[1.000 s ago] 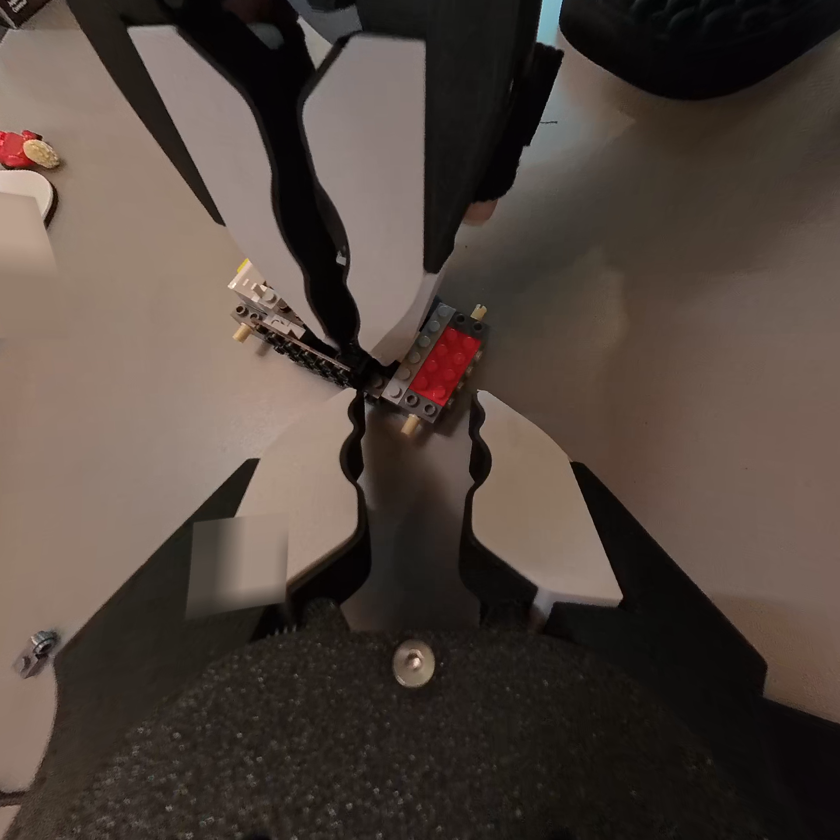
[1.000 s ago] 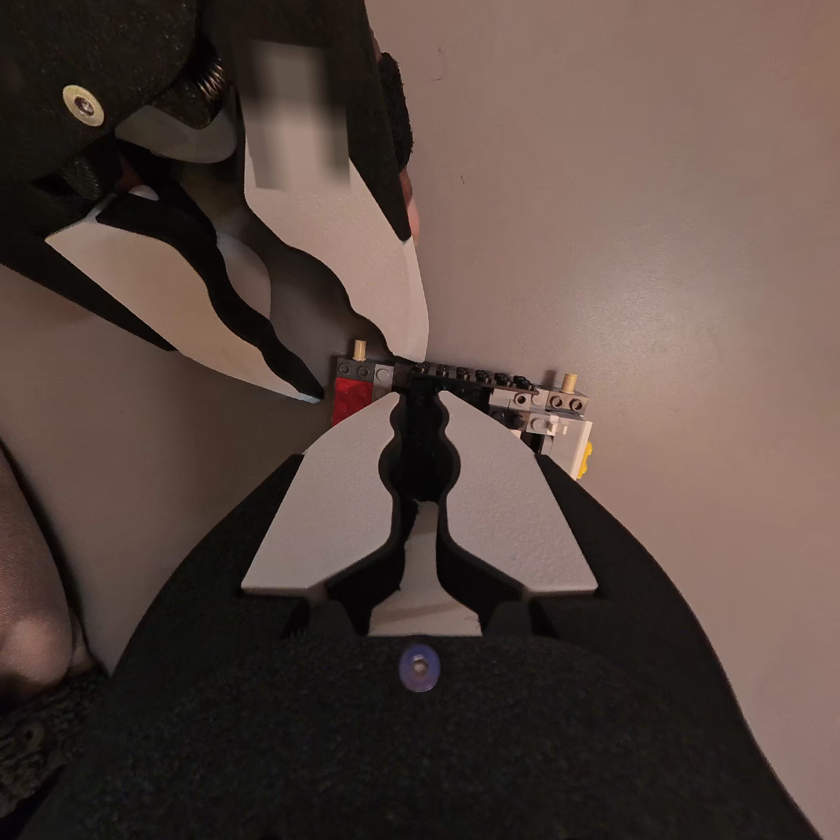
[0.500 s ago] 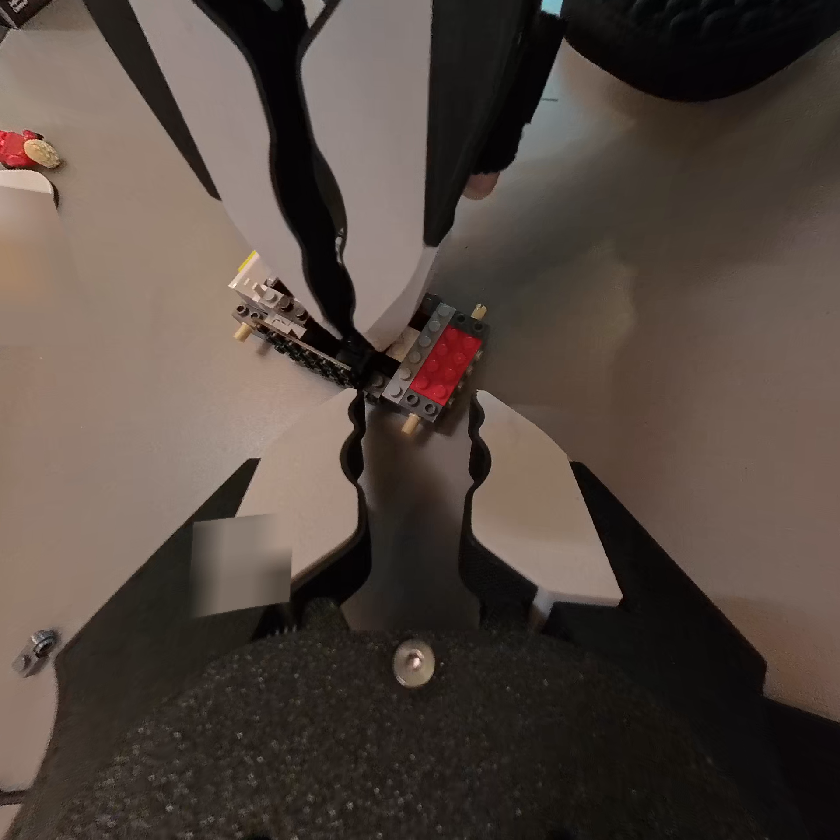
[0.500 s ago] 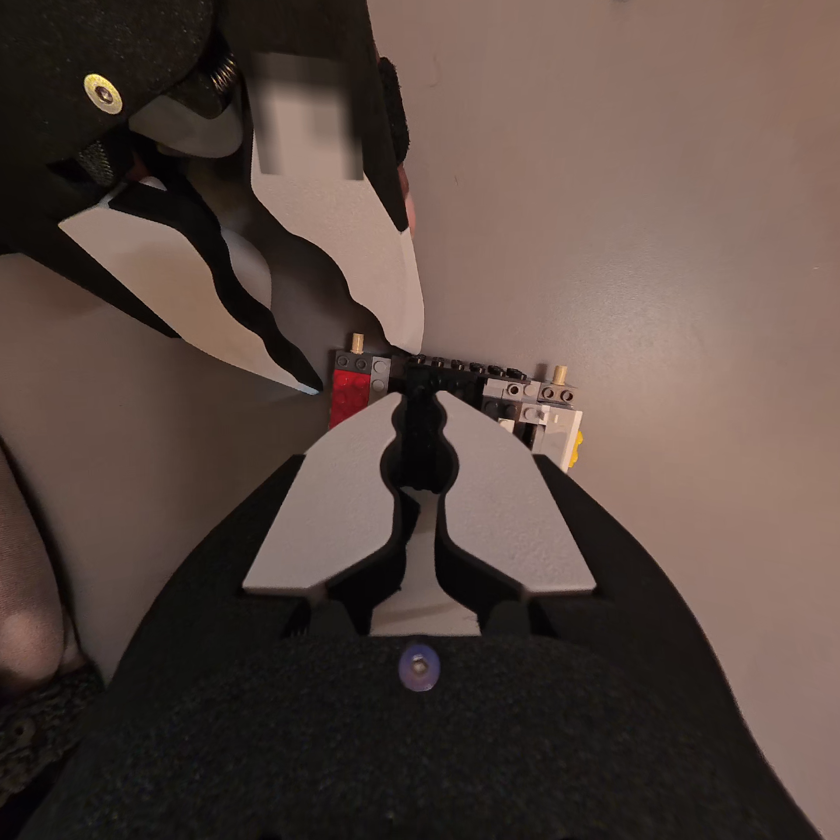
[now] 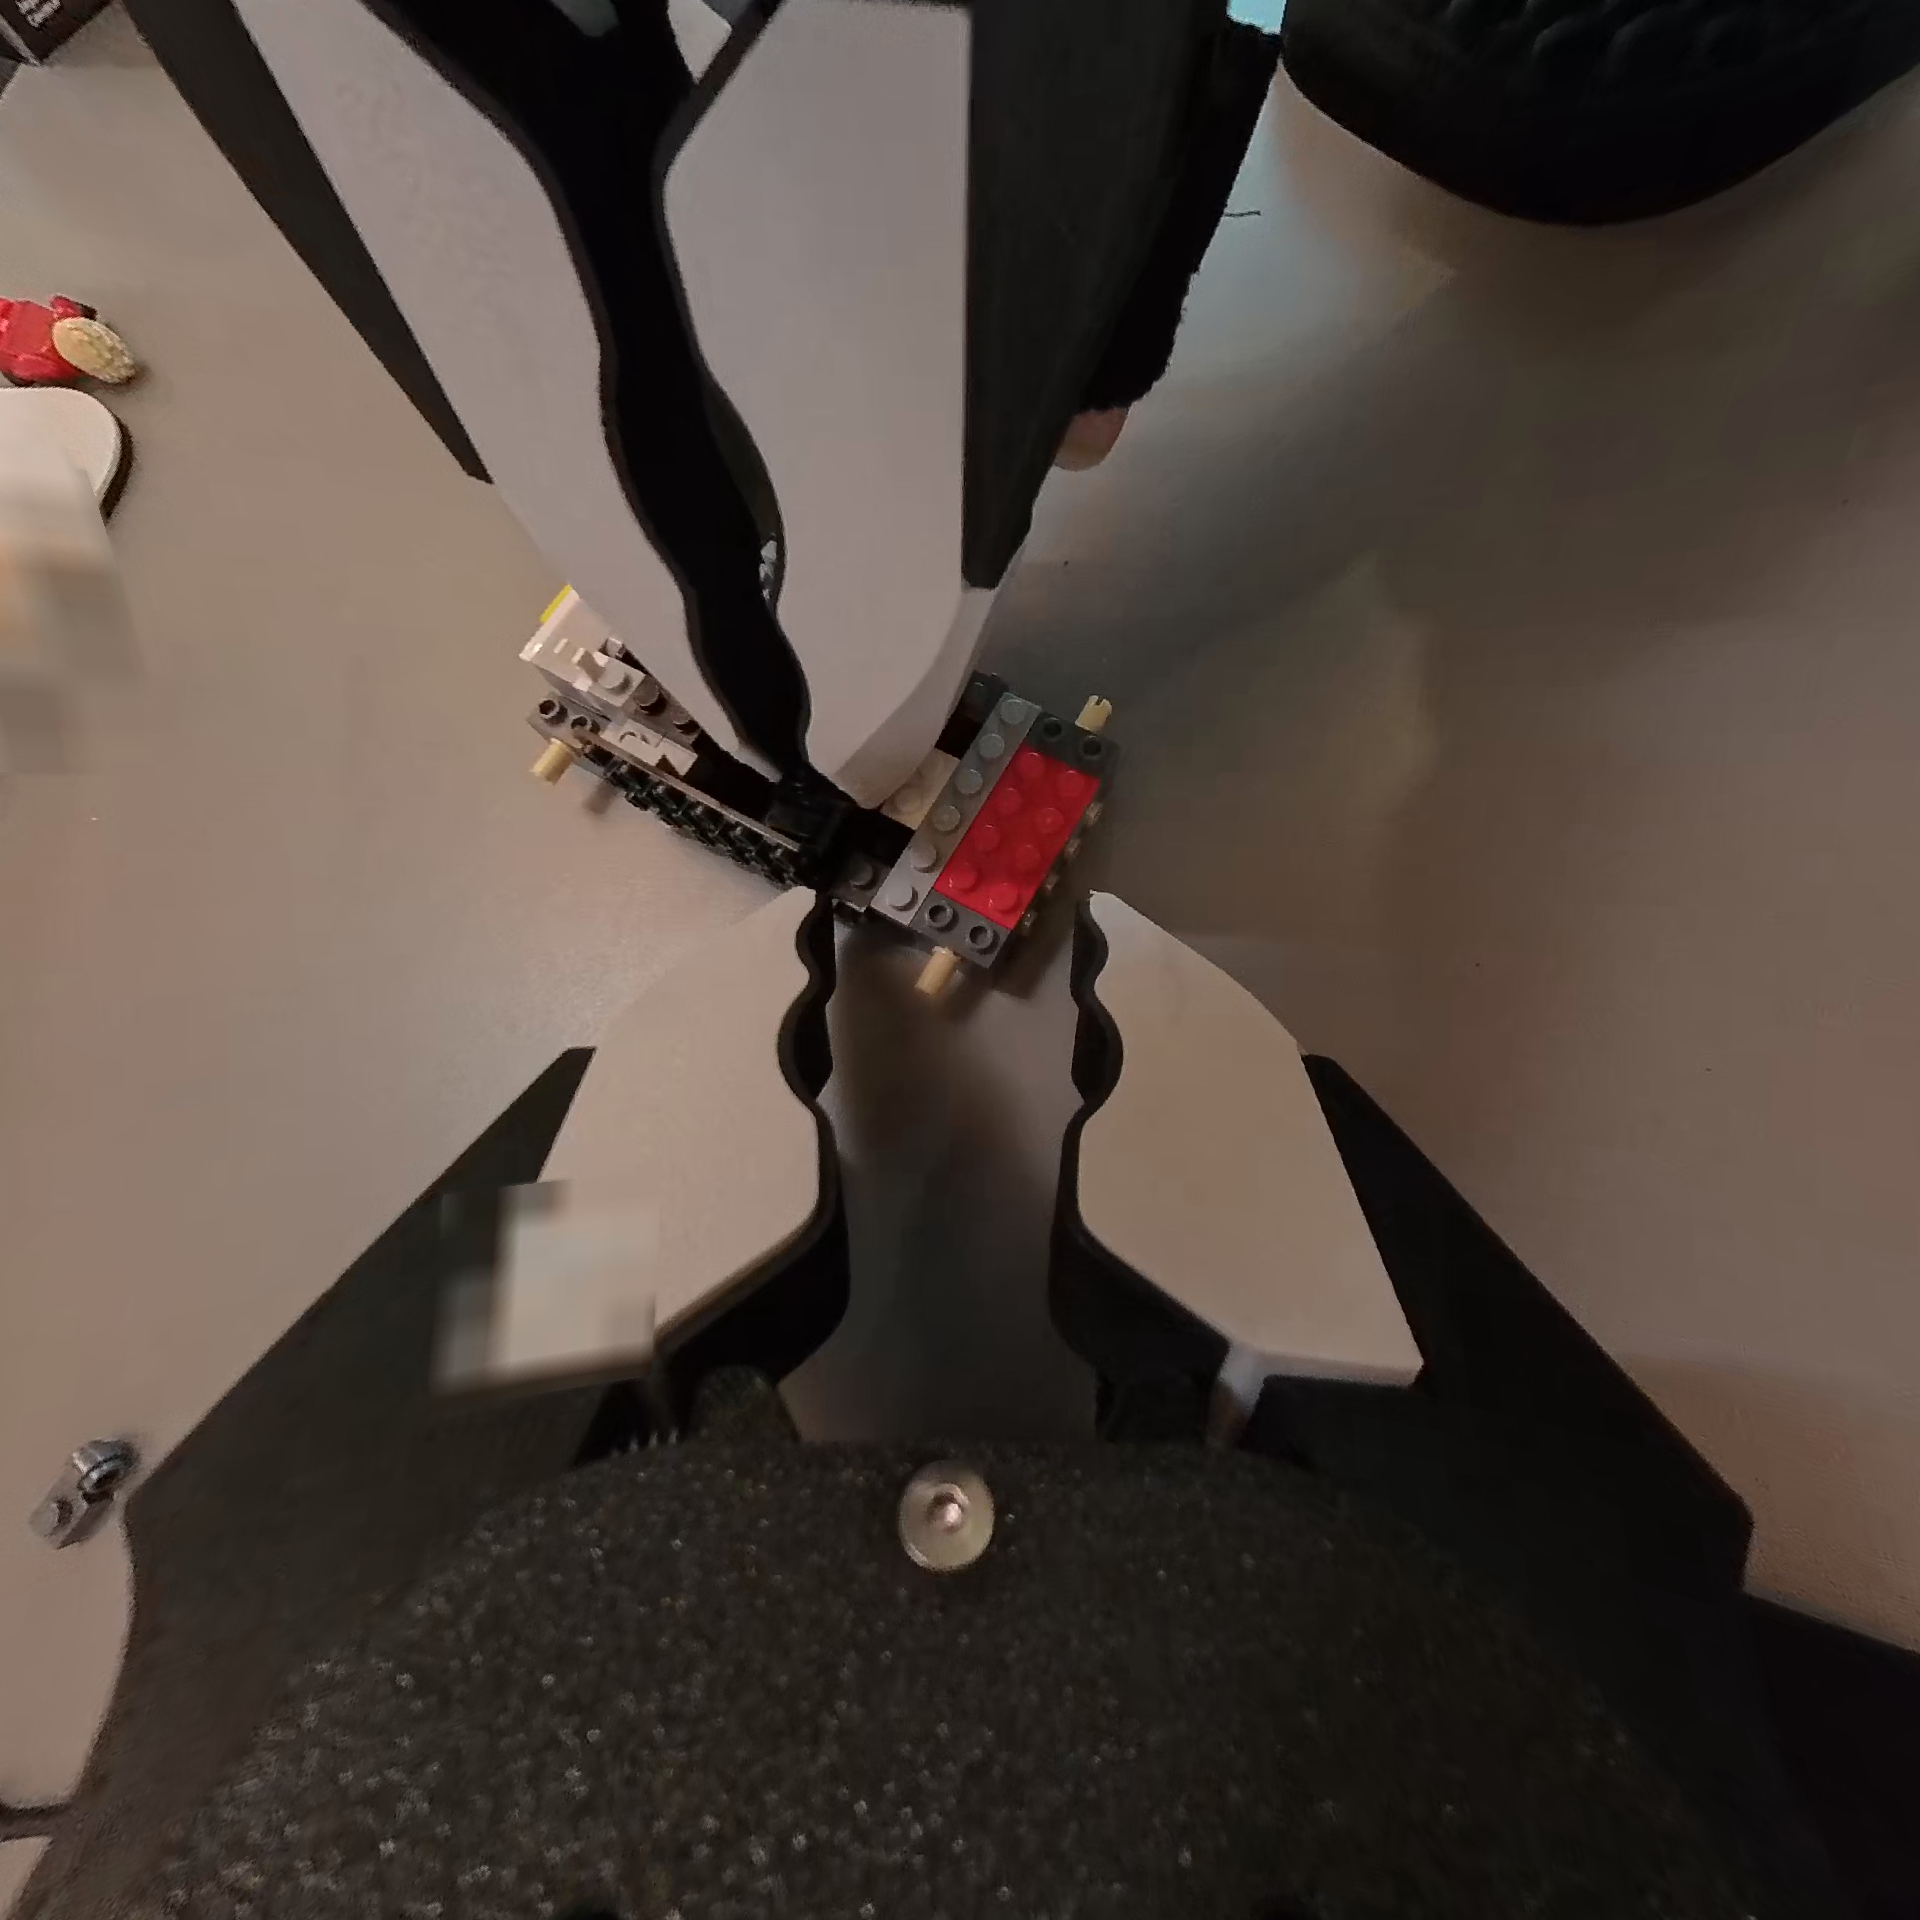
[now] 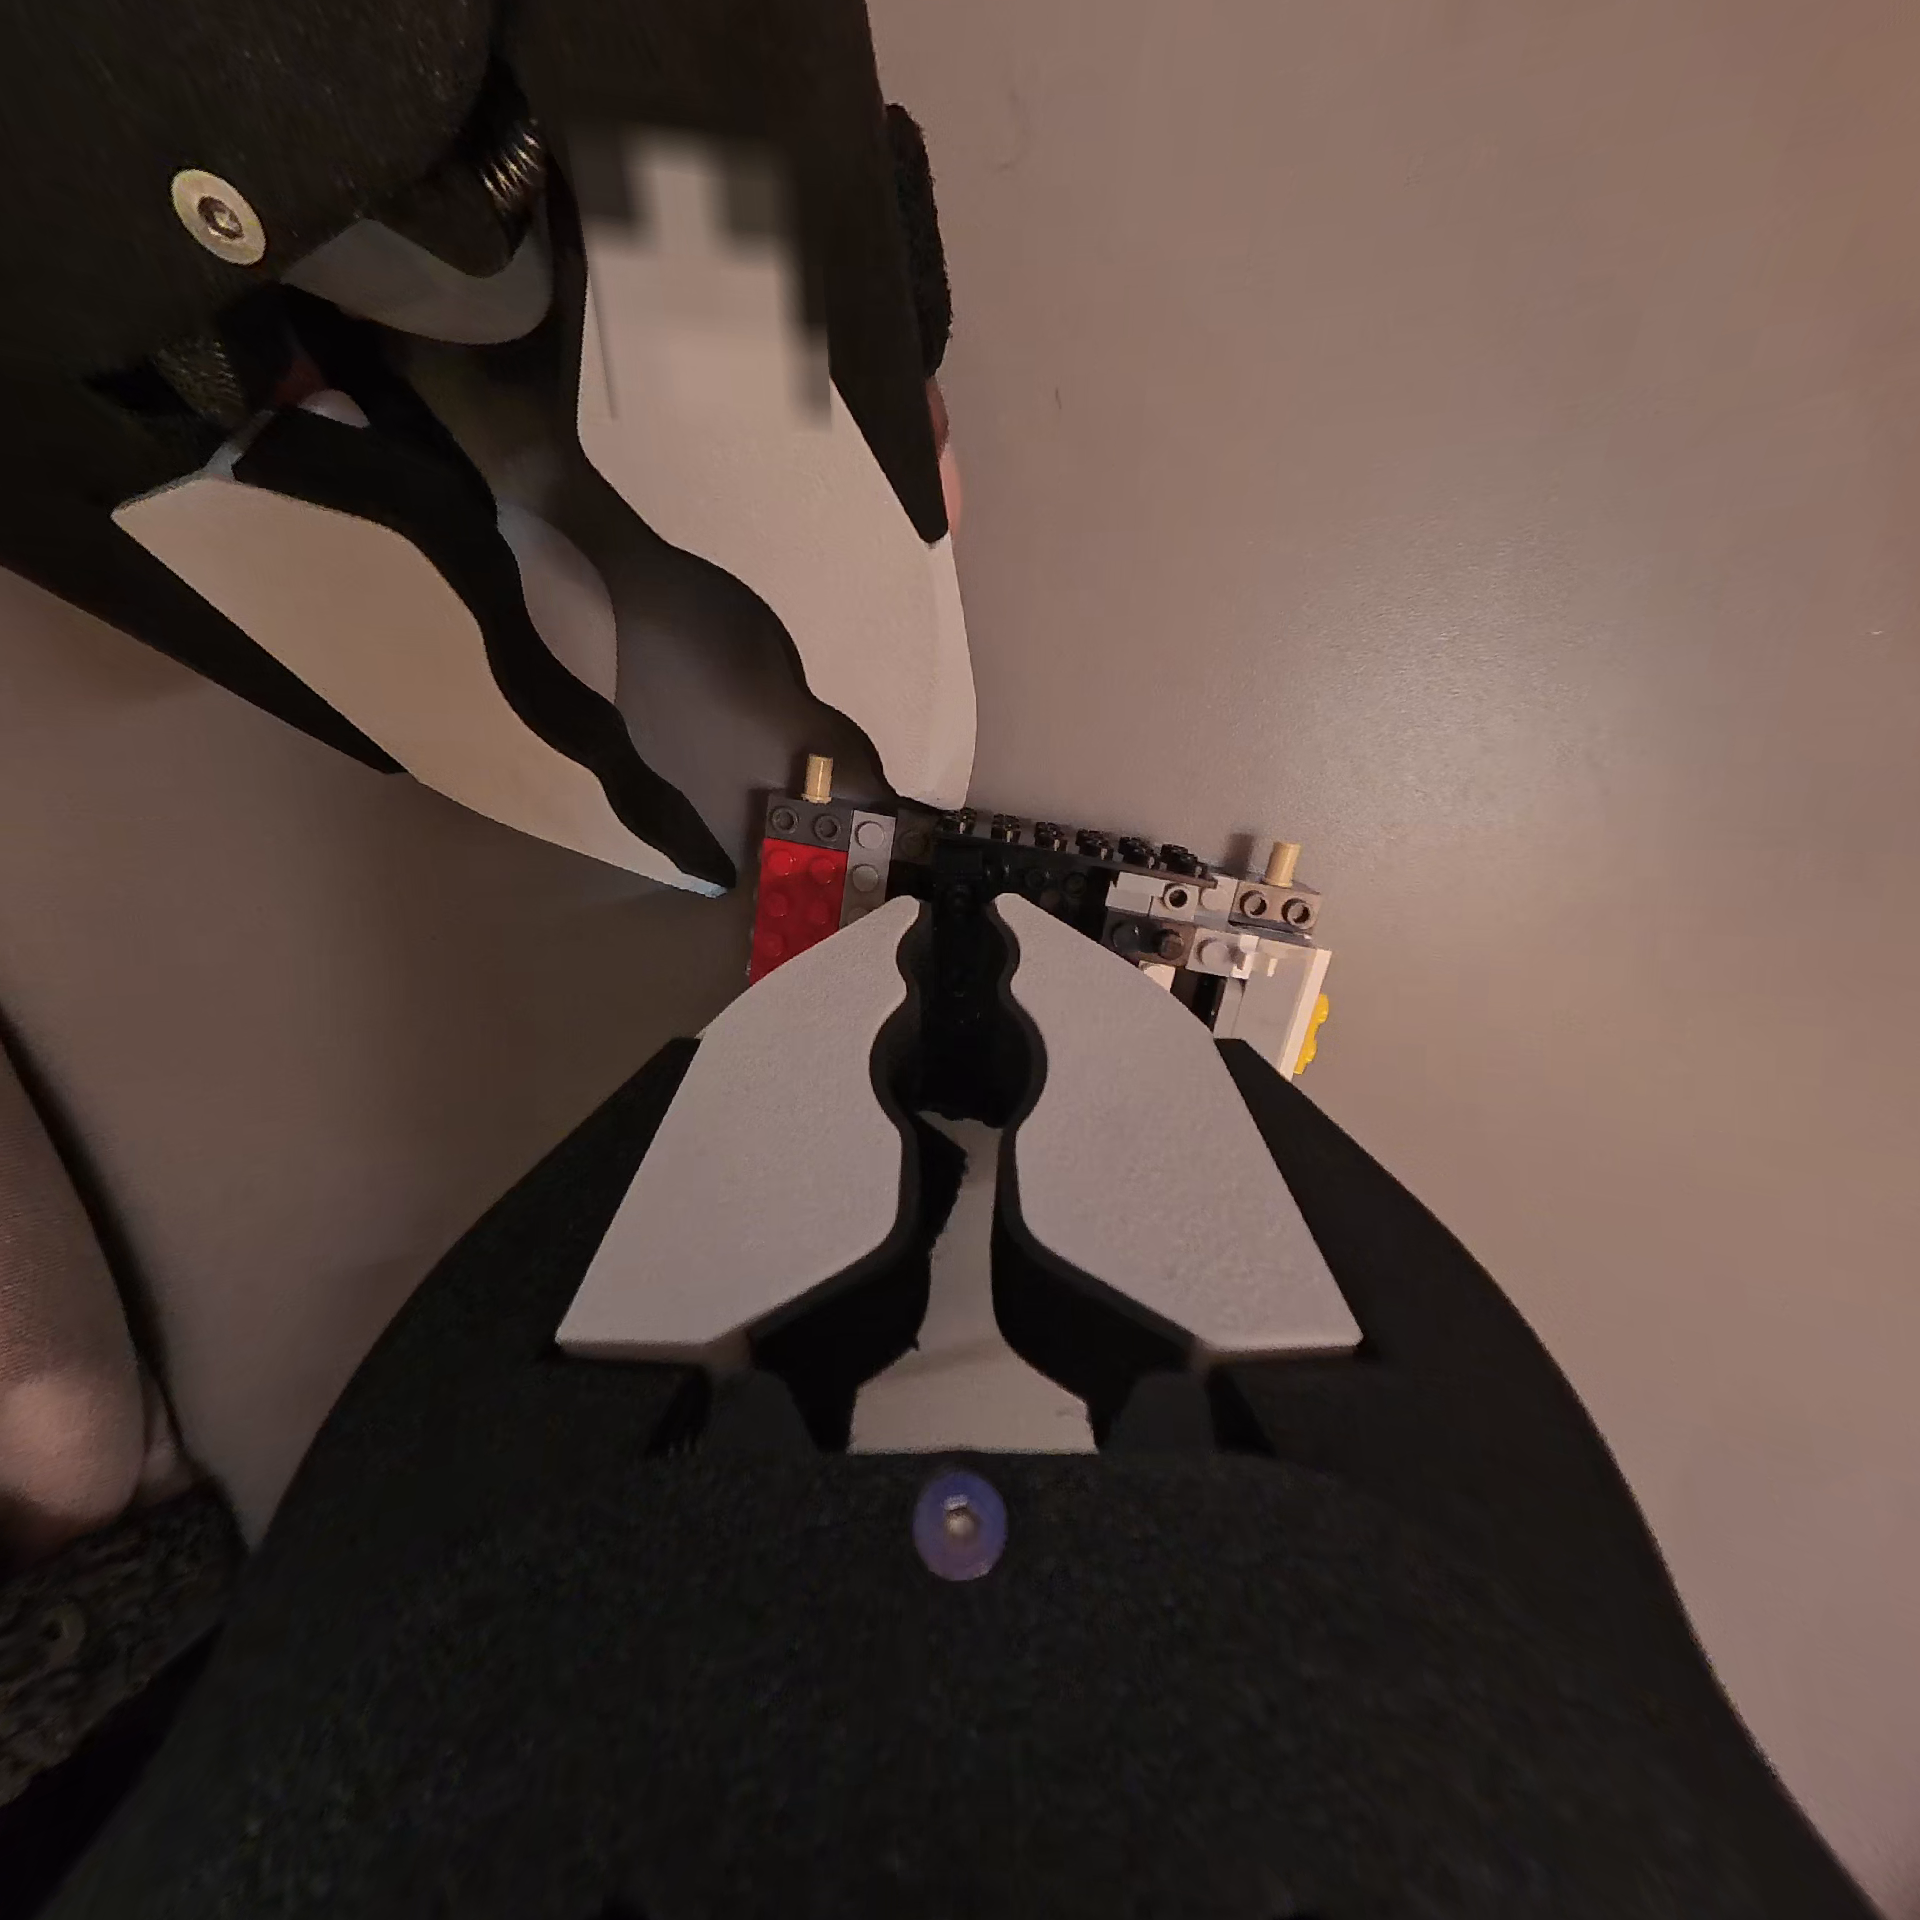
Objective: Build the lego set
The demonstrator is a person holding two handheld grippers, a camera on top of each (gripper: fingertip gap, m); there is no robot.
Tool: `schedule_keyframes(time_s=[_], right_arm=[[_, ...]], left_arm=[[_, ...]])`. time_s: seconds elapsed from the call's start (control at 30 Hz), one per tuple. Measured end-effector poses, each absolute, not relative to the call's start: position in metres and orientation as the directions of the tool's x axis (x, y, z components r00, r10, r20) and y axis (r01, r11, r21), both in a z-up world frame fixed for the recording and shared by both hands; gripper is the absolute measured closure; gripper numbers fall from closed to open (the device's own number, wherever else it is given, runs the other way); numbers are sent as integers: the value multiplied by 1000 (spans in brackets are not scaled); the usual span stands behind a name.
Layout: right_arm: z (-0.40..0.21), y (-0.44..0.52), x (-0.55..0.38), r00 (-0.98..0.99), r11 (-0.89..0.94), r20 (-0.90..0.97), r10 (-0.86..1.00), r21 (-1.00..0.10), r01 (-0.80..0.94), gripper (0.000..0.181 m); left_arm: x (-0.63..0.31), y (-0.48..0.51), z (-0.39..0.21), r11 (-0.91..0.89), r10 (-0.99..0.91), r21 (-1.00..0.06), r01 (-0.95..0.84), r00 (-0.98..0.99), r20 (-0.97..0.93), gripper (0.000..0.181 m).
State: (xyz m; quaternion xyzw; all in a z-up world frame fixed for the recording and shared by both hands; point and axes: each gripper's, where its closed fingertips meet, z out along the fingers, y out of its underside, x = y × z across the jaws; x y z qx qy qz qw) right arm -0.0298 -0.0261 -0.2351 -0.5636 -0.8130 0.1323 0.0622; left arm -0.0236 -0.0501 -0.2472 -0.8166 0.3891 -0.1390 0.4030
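We held our right claw (image 6: 958, 914) clamped on a black brick atop the lego model (image 5: 966, 831) on the grey bench (image 5: 1558, 831), our left claw (image 5: 951, 914) spread apart beside its red end.

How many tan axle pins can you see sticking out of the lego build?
3. On the lego build, one tan pin at the white end, two flanking the red plate: and. The claws may hide a fourth.

Likely hobby or lab desk: plain grey worktop (image 5: 1558, 831), loose toy pieces (image 5: 62, 343) far left of tongs.
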Motion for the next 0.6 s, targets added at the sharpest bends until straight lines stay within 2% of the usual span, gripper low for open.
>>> schedule_keyframes(time_s=[0.03,0.6], right_arm=[[-235,-26,-30,-357,329,-49,933,-285,900,174],[-236,-26,-29,-374,353,-52,926,-235,906,174]], left_arm=[[-24,-50,-247,-372,-748,-766,-523,659,-87,138],[-23,-50,-247,-372,-744,-765,-526,662,-93,139]])
